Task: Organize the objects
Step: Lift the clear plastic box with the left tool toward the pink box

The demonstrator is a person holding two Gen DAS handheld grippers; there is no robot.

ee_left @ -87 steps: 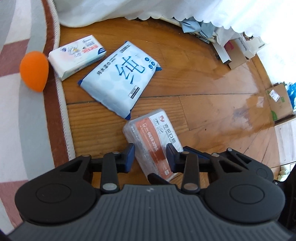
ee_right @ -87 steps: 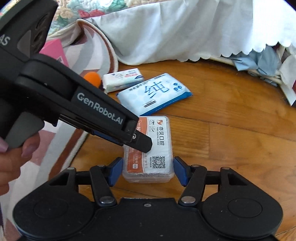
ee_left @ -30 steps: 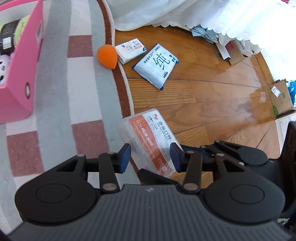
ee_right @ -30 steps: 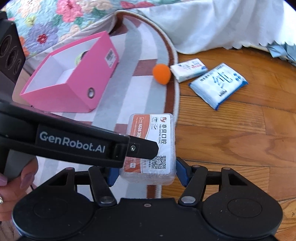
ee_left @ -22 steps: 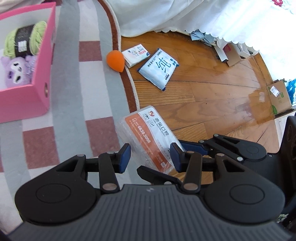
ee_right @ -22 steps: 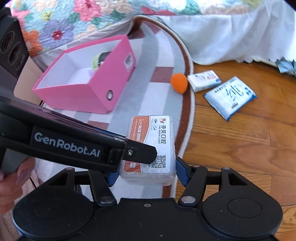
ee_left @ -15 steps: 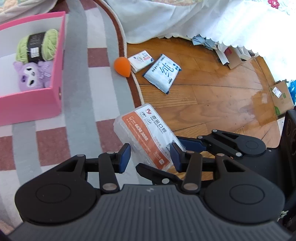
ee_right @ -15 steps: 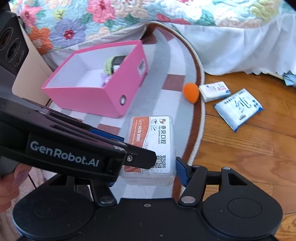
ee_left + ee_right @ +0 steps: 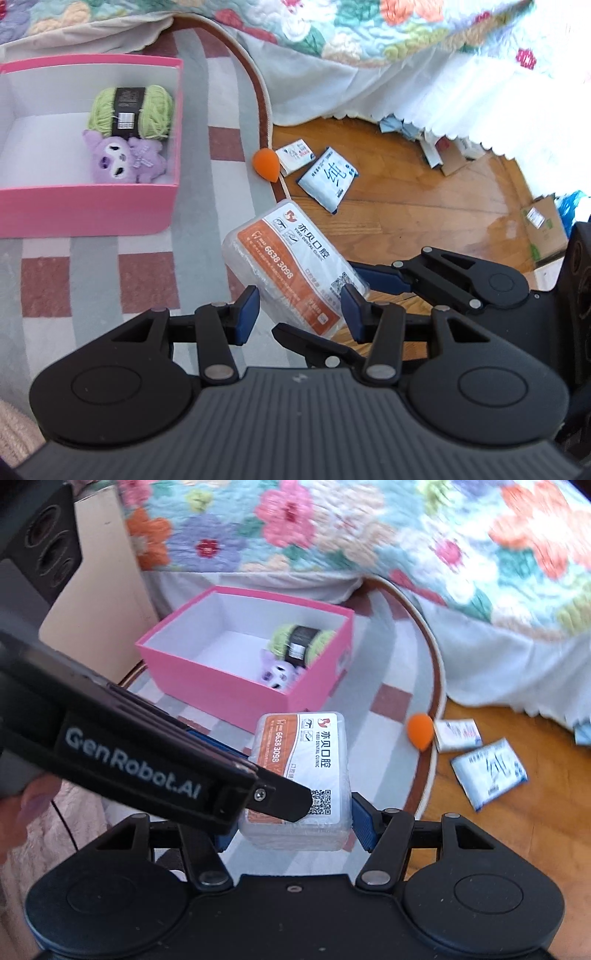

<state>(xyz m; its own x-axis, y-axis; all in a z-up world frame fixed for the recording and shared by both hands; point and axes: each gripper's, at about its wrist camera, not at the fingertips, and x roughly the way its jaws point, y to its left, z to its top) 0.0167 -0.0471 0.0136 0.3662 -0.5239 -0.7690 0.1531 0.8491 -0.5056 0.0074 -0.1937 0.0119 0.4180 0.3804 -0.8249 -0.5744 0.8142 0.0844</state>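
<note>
Since the earlier frames, both grippers and the package between them have been carried off the wooden floor (image 9: 424, 206) and over the striped grey, white and red rug (image 9: 218, 122), and the open pink cardboard box (image 9: 176, 122) has come into view far left.

Inside the box, a green yarn skein (image 9: 131, 105) and a purple plush toy (image 9: 123, 162) are seen at its right end. Left on the floor far right are a blue-and-white tissue pack (image 9: 328, 179), a small white tissue pack (image 9: 294, 155) and an orange egg-shaped sponge (image 9: 266, 164).

The clear plastic-wrapped pack with an orange-and-white label (image 9: 301, 775) is held in the air, near of the box. The right gripper (image 9: 291, 829) is closed on its near end, roughly half open. The left gripper (image 9: 299, 308) is clamped across it from the left, narrower.

A slip is judged possible: the wrap looks slick, and uneven movement of the two hands could twist the pack loose before the box is reached.
</note>
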